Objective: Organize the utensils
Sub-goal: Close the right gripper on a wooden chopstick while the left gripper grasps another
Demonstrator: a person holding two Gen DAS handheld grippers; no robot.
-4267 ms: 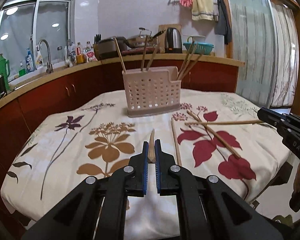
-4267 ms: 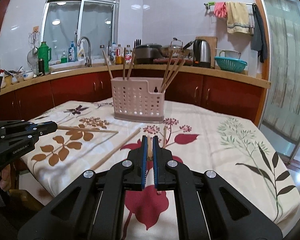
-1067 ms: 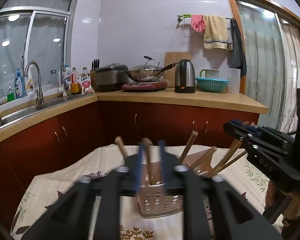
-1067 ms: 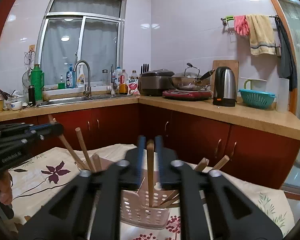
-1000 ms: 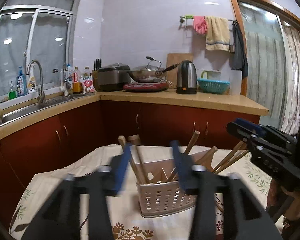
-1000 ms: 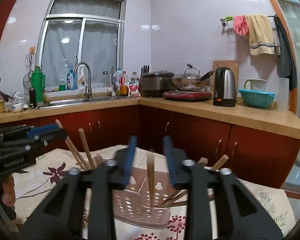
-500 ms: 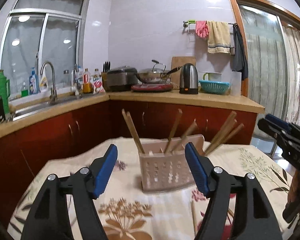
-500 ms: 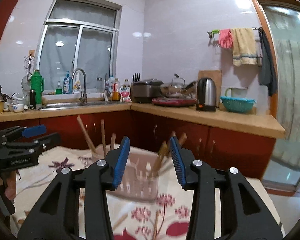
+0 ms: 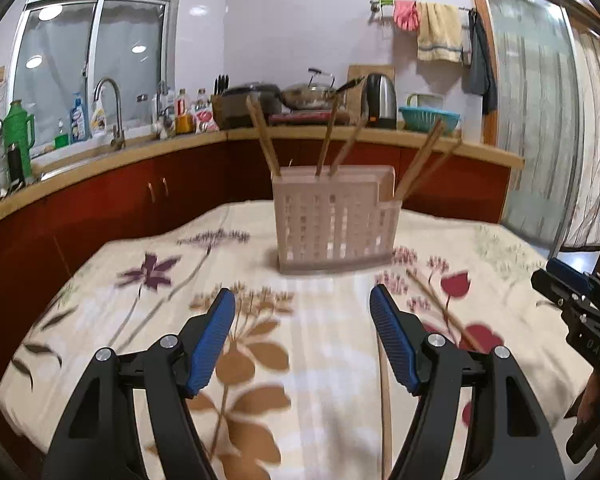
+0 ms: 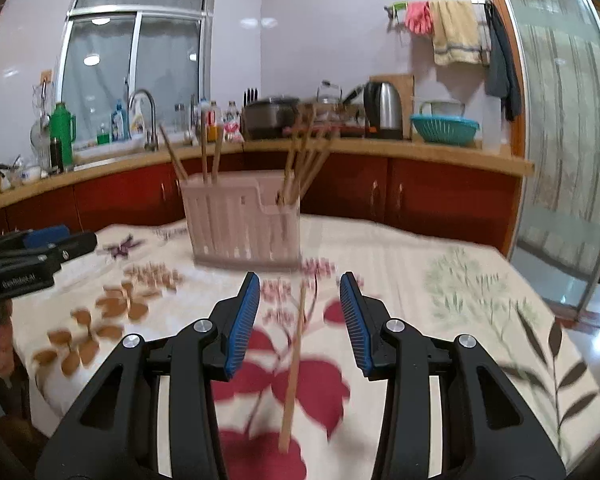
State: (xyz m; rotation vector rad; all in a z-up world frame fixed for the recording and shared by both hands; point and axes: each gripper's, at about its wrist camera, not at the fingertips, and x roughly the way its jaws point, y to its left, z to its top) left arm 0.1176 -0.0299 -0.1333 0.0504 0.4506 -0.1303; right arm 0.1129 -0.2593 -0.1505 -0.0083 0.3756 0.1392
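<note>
Now both grippers hover above the floral tablecloth, aimed at the pale perforated utensil holder standing toward the far side of the table. Wooden chopsticks lean out of the holder: several in the taller compartment and a bunch in the lower side compartment. The left gripper has its jaws spread wide with nothing between the blue pads; they opened further within the last second and have since held that width. The right gripper stands partly open and empty too, its jaws having also widened a little in that second. Below it one loose chopstick lies on the cloth, running away from the camera between the two fingers in the picture without touching either. In the left wrist view another chopstick lies beside the right-hand finger, and a third lies slantwise beyond it, though blur softens it.
</note>
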